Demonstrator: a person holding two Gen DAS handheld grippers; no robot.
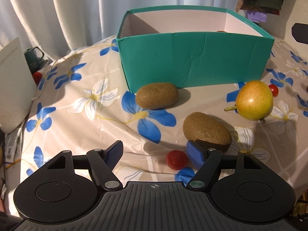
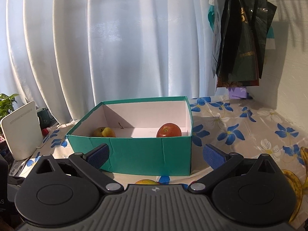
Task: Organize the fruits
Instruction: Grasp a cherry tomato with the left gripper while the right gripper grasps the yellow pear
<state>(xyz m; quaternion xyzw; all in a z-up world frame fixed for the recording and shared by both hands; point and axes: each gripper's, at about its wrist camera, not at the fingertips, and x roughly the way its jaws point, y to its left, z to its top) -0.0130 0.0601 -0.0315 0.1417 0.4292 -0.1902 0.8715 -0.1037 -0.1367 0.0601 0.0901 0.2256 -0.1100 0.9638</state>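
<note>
L gripper (image 1: pixel 156 150) open over cherry tomato (image 1: pixel 176 159), kiwi (image 1: pixel 207 130) at 1 o'clock. R gripper (image 2: pixel 156 154) wide open, empty, facing teal box (image 2: pixel 150 154) w/ red apple (image 2: pixel 169 130).

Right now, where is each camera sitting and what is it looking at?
Left wrist view: sits on the left tongs, tilted down at two kiwis, a cherry tomato and a yellow-green fruit; its open blue fingers show.
Right wrist view: sits on the right tongs, looking more level over the teal box at a red apple and a yellow fruit inside; its open fingers show.
Both share the teal box, flowered tablecloth and white curtain.
</note>
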